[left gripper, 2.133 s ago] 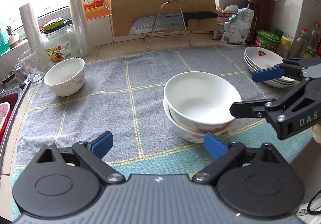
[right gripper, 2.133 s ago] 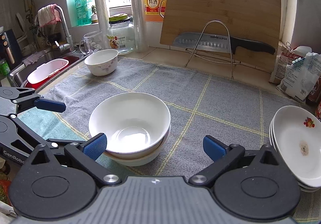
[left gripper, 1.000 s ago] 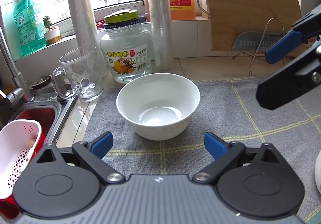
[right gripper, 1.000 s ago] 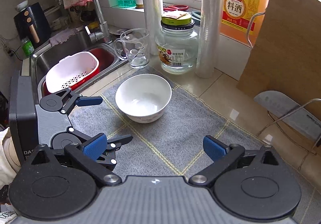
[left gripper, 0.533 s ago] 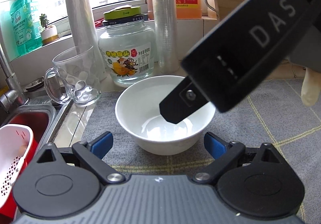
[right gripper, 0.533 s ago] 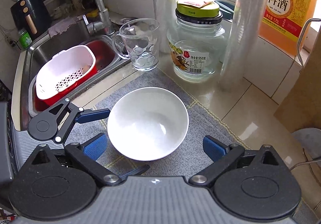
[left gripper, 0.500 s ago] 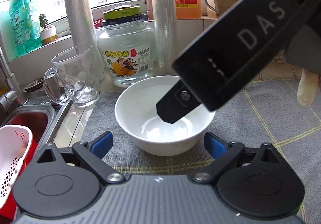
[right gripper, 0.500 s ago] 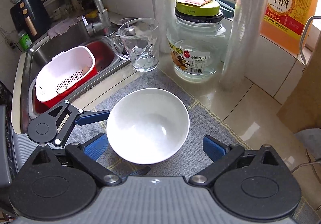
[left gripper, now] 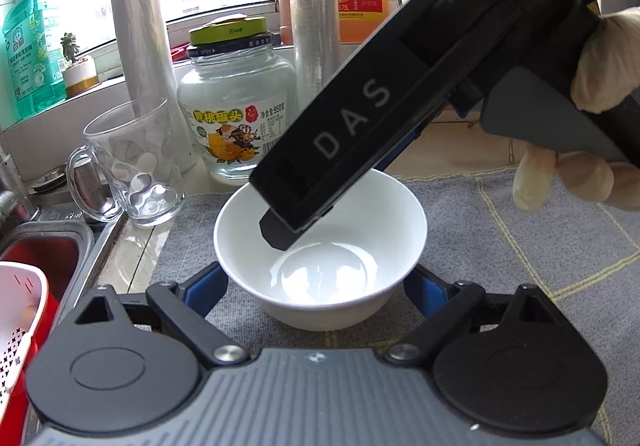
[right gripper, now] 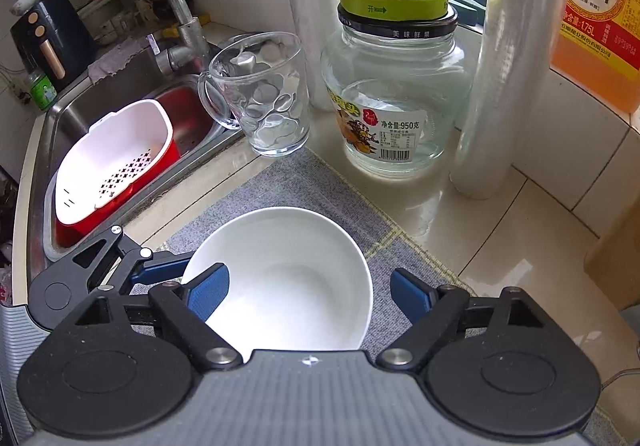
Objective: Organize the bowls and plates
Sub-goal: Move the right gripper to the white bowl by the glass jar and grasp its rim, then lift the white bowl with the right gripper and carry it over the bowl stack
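white bowl (left gripper: 320,246) sitting on the grey cloth (left gripper: 520,246) just in front of the glass jar (left gripper: 236,114) | left wrist view: left gripper (left gripper: 316,282) standing spread, pads flanking the bowl's sides, grip not certain; right gripper's finger dipping inside the bowl | right wrist view: right gripper (right gripper: 310,294) just been closing, left pad (right gripper: 210,294) inside the rim, right pad outside, apart from the wall.

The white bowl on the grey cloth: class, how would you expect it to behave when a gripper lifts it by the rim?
The white bowl looks glazed and glossy, so it is probably slippery against the pads. It seems rigid ceramic: unlikely to flex, but liable to chip if dropped. Gripped on one side of the rim only, it would probably tilt.
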`<state>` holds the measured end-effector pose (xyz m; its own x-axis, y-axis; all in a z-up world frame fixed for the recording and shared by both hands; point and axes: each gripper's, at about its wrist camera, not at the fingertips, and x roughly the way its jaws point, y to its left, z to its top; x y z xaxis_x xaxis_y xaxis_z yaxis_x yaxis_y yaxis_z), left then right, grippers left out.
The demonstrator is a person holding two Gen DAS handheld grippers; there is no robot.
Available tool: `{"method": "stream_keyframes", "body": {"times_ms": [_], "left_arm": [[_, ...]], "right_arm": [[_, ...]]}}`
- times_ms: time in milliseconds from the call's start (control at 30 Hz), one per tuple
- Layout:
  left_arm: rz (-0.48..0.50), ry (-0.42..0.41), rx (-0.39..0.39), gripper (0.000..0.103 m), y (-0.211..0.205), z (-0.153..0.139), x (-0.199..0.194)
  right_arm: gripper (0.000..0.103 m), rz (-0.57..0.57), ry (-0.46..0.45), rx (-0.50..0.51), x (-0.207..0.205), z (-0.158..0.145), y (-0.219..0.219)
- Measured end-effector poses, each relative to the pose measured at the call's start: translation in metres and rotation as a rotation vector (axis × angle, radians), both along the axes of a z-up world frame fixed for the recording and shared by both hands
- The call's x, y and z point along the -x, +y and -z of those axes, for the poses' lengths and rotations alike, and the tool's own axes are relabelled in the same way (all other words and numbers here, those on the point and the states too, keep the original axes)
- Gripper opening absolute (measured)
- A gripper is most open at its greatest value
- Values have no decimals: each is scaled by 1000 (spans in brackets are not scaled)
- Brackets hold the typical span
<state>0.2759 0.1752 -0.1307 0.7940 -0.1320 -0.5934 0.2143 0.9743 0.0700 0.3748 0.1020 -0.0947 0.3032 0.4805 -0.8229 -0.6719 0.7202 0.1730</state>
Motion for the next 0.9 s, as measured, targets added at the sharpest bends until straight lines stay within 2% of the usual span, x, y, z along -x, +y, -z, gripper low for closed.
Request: {"method": "stream_keyframes", "body": {"times_ms": [300,633,900], "left_arm": [[9,-3,-2,91,0,0,0],[13,18,-15,91,0,-3,-1],[40,58,-23,91,0,-16,12]], "right_arm": [[79,-37,24,-5,-5,5,5],[79,-43,33,-22,-3,4,5],[79,-51,47,-43,11,-6,-1]]}}
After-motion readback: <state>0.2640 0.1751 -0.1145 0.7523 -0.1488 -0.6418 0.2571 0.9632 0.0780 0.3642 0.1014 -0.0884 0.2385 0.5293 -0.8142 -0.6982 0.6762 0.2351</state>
